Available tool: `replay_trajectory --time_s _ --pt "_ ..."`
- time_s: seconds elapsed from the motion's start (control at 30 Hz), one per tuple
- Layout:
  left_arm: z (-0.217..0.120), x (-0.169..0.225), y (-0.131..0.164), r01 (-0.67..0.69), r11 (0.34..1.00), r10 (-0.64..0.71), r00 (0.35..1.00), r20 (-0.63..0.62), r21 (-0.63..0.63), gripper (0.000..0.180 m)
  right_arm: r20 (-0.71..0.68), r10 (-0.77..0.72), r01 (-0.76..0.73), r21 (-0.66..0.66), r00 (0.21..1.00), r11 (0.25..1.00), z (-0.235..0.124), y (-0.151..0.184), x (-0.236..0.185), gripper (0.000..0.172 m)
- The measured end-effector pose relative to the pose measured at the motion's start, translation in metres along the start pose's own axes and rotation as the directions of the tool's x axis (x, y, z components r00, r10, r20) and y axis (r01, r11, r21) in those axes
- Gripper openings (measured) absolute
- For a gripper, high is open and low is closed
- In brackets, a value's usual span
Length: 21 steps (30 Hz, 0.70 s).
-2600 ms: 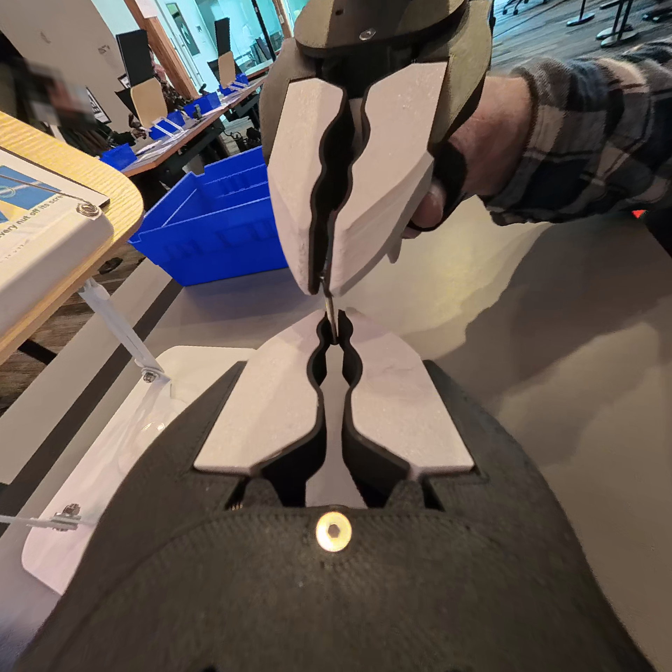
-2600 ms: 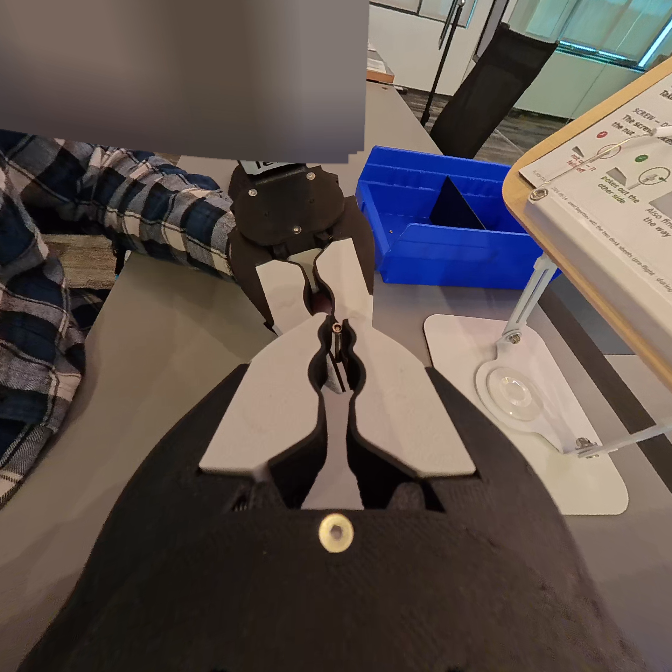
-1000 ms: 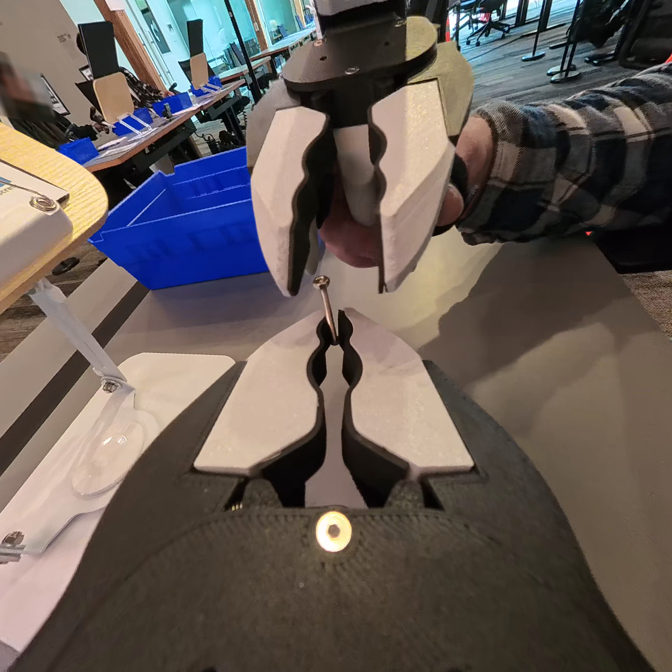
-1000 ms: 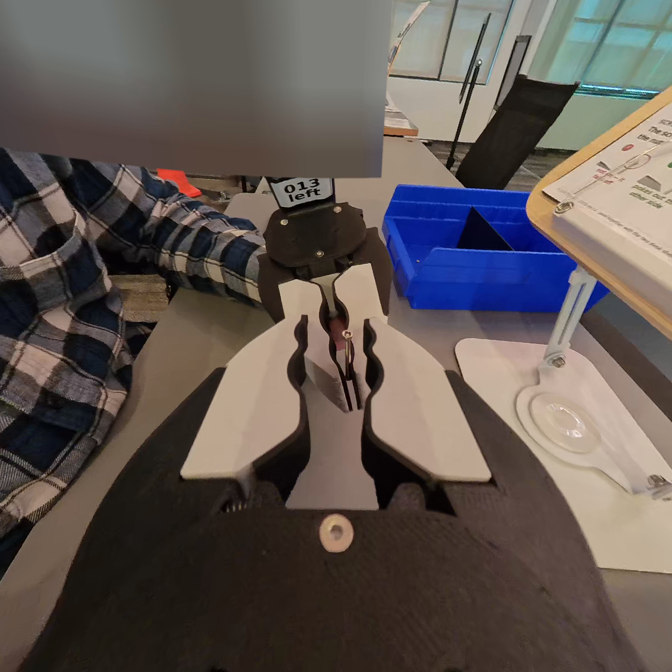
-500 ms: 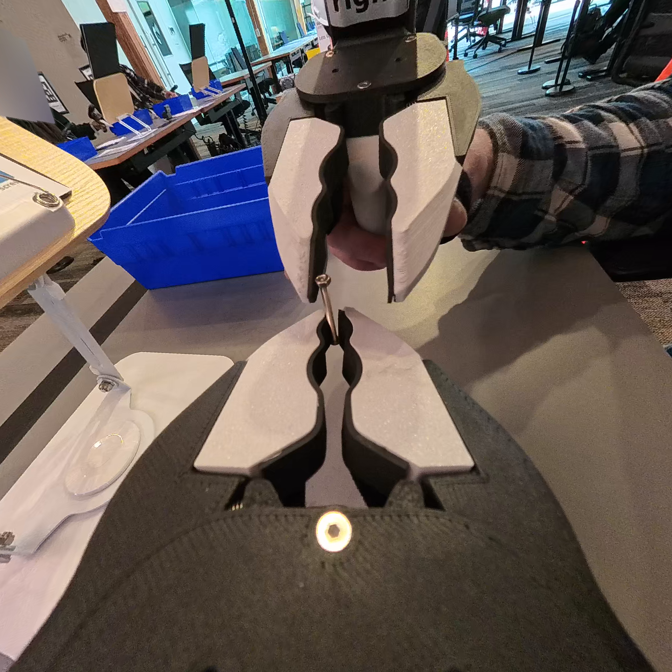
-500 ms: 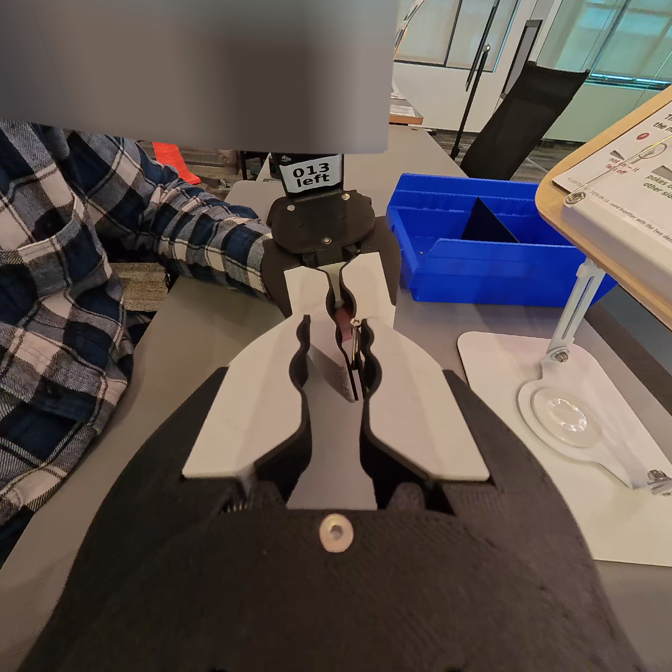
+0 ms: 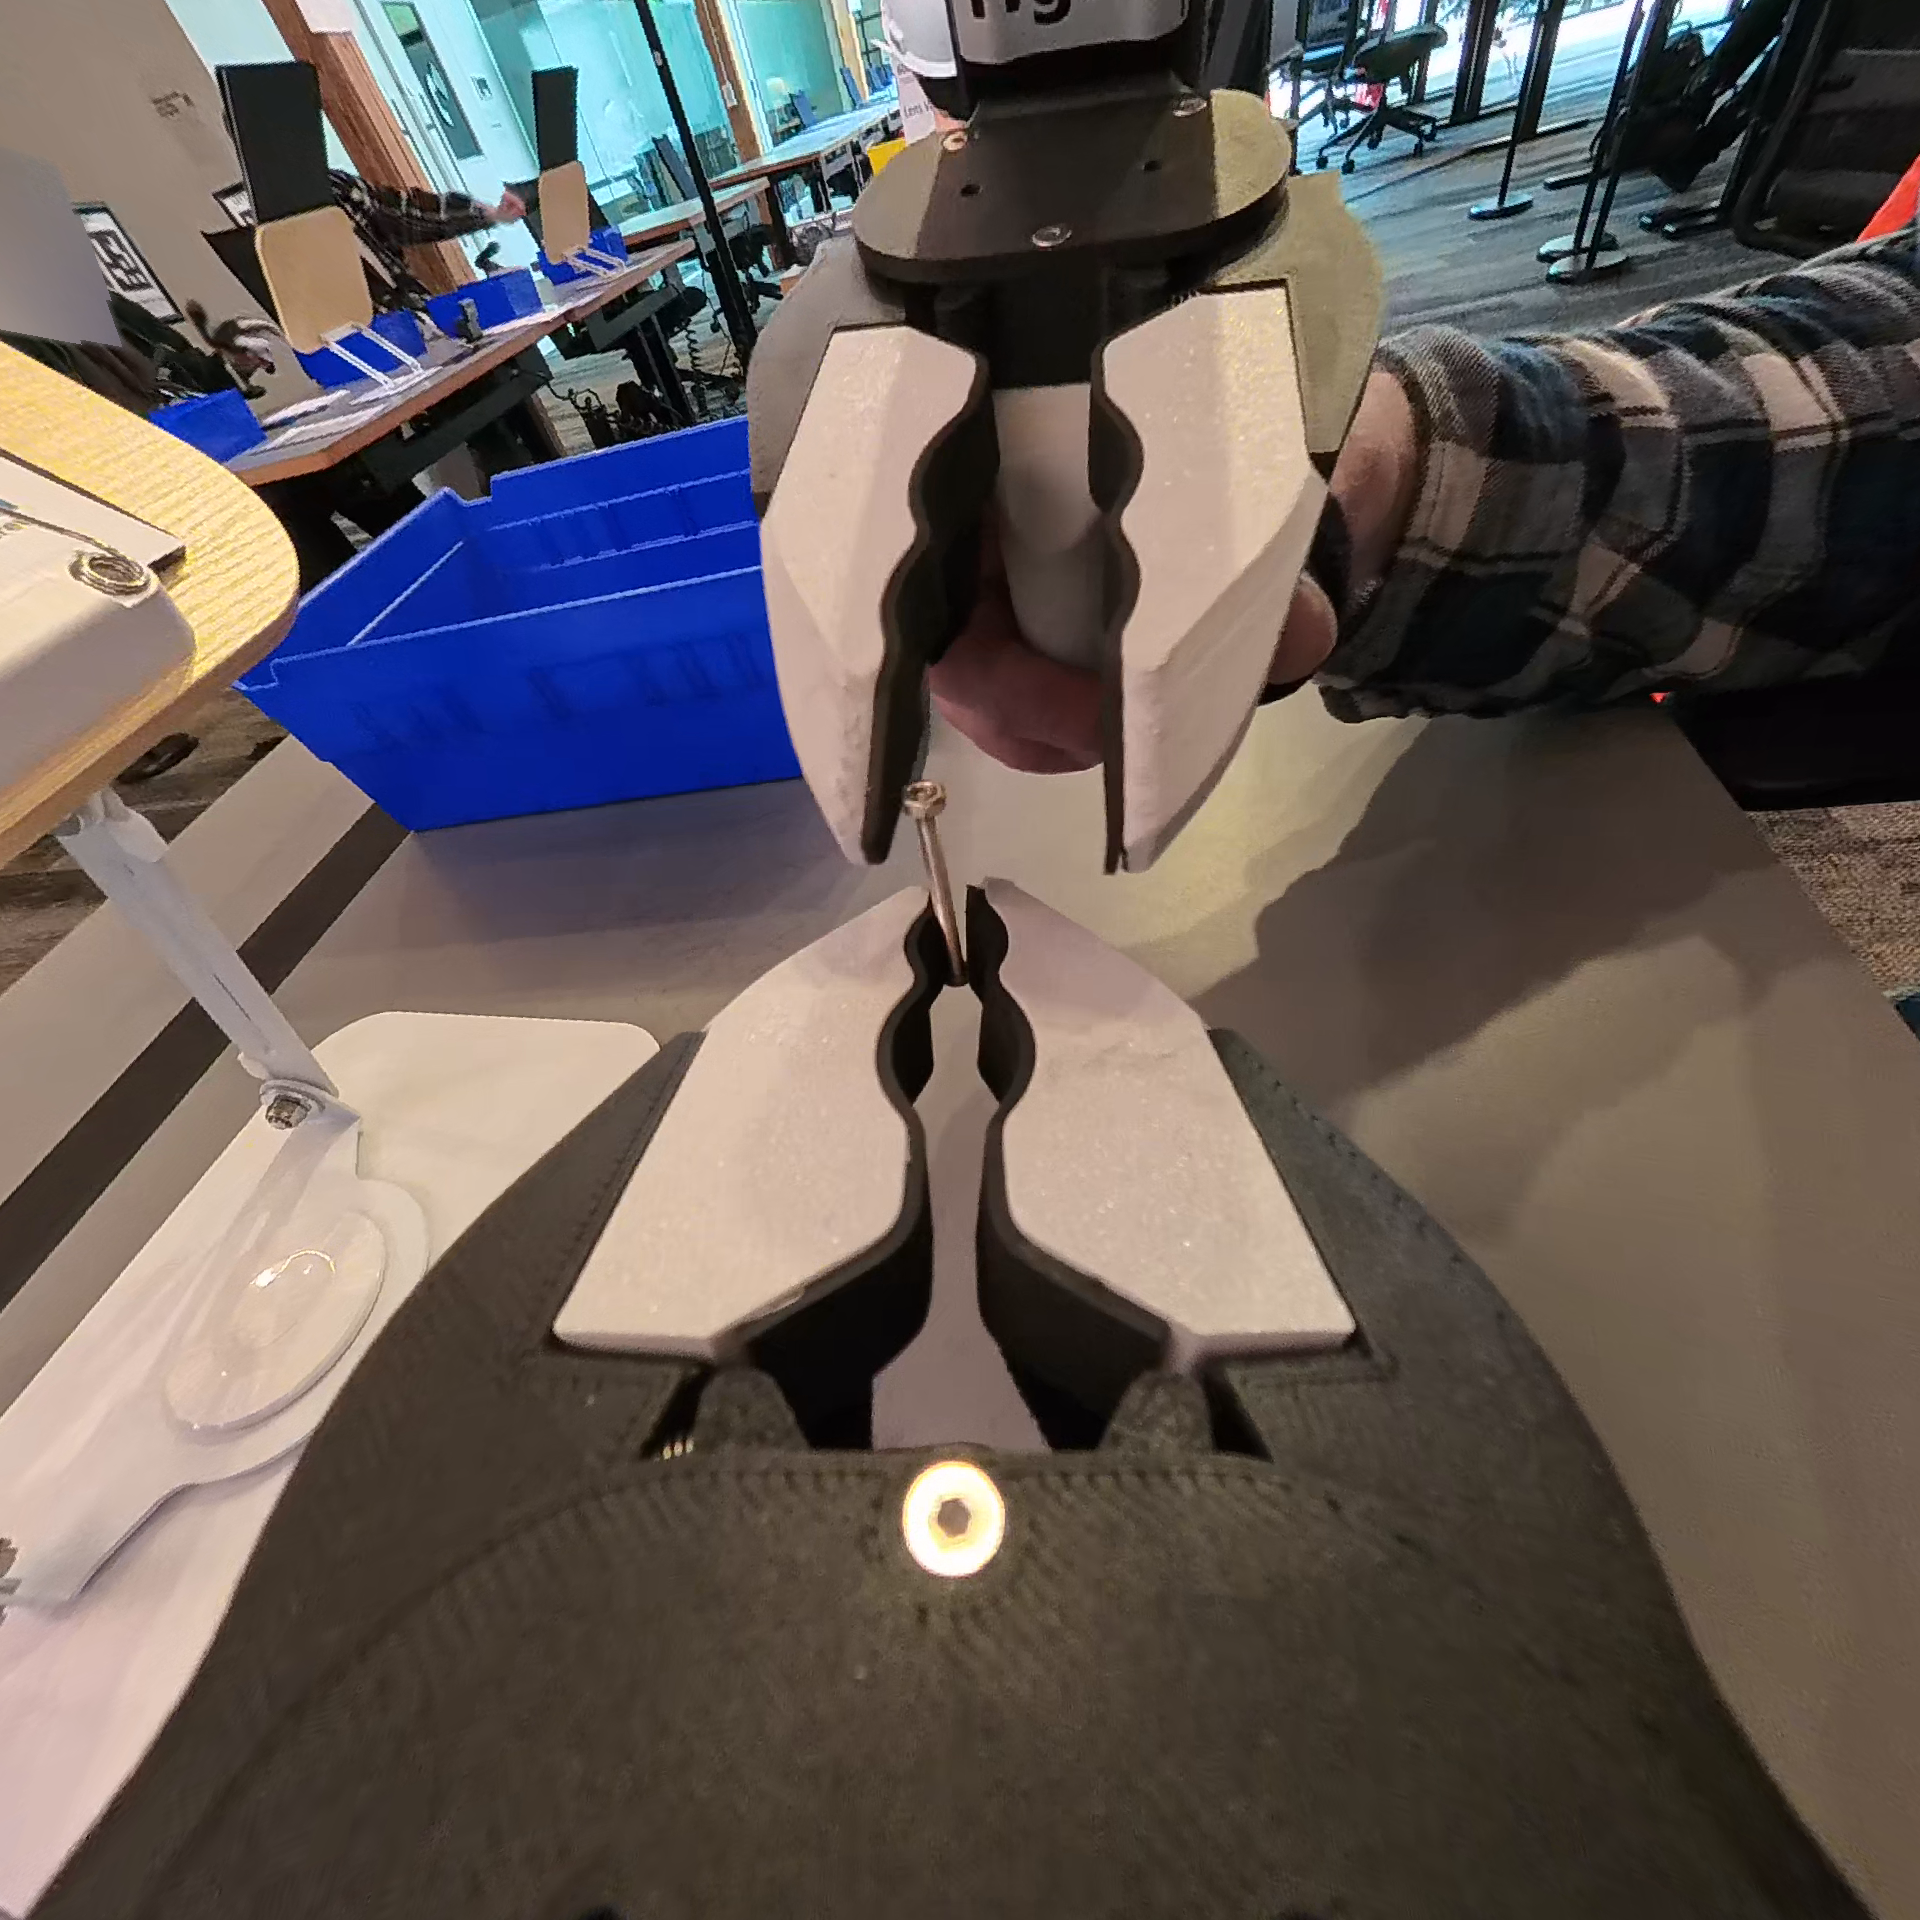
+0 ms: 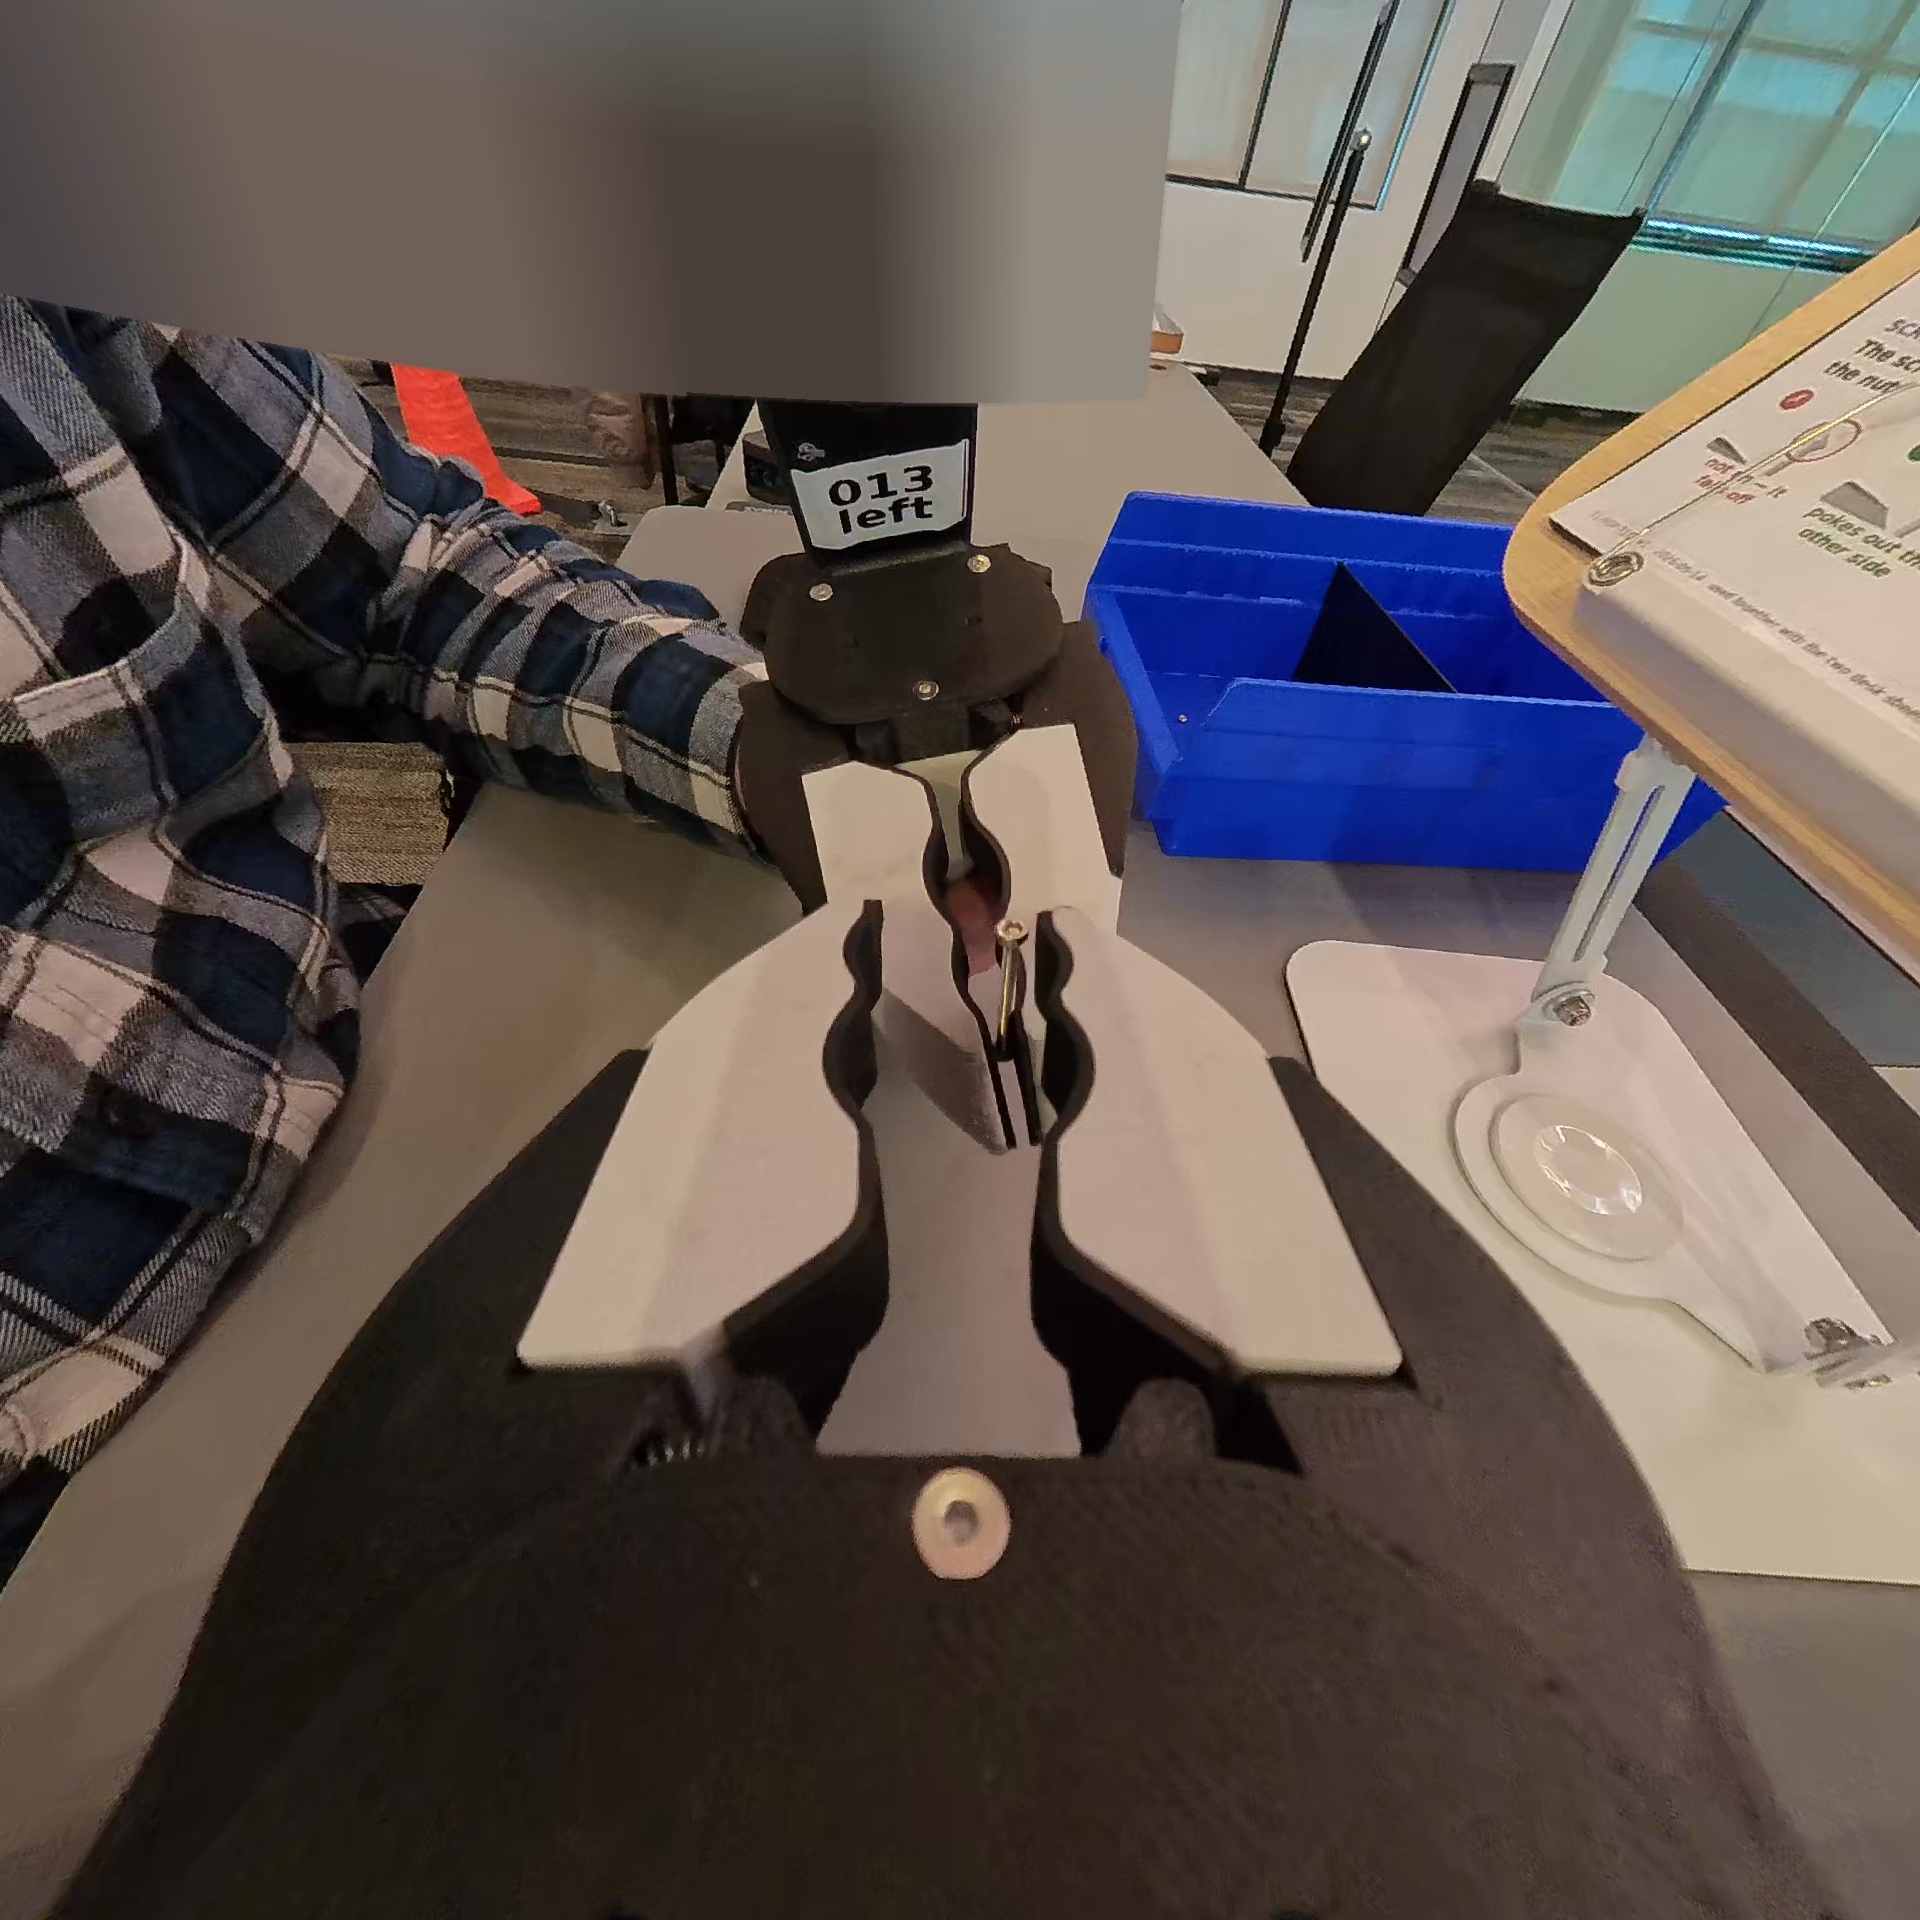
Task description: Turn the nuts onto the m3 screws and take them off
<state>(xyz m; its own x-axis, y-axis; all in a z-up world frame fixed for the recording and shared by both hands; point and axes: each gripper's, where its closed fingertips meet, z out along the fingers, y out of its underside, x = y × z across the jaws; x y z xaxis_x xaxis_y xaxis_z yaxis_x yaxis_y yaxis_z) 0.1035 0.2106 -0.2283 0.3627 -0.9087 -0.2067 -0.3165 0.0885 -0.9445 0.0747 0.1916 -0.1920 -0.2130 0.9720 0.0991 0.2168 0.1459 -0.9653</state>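
Observation:
My left gripper (image 7: pixel 961 920) is shut on the lower end of a thin metal screw (image 7: pixel 938 883). The screw stands up from its tips, head uppermost. My right gripper (image 7: pixel 997 857) faces it from above, open, with the screw's head between its two fingers. The head lies close against one black pad (image 7: pixel 883 800); the other pad stands well apart. In the right wrist view my right gripper (image 8: pixel 956 920) is open around the left gripper's tips (image 8: pixel 1003 1127). There the screw (image 8: pixel 1008 987) is next to the right-hand finger (image 8: pixel 1070 997).
A blue bin (image 7: pixel 582 644) (image 8: pixel 1382 769) stands at the back of the grey table (image 7: pixel 1558 1039). A white base plate with a clear lens on a stand (image 7: pixel 260 1320) (image 8: pixel 1579 1174) lies to one side under a wooden board with a printed sheet (image 8: pixel 1766 582). Plaid sleeves (image 7: pixel 1662 499) hold both grippers. My two grippers' fingertips are within a few centimetres of each other.
About 2.6 s ago both grippers were shut on the screw. The right gripper then opened and let go; it has since shifted so the head lies near one pad. The left still holds it.

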Motion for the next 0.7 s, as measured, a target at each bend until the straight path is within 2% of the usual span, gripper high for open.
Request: replay_trajectory --time_s 0.7 --pt "0.0019 0.0000 0.0007 0.007 1.000 -0.007 1.000 -0.004 0.000 0.003 -0.027 -0.014 0.014 0.009 1.000 1.000 -0.0061 -0.0019 0.0024 0.026"
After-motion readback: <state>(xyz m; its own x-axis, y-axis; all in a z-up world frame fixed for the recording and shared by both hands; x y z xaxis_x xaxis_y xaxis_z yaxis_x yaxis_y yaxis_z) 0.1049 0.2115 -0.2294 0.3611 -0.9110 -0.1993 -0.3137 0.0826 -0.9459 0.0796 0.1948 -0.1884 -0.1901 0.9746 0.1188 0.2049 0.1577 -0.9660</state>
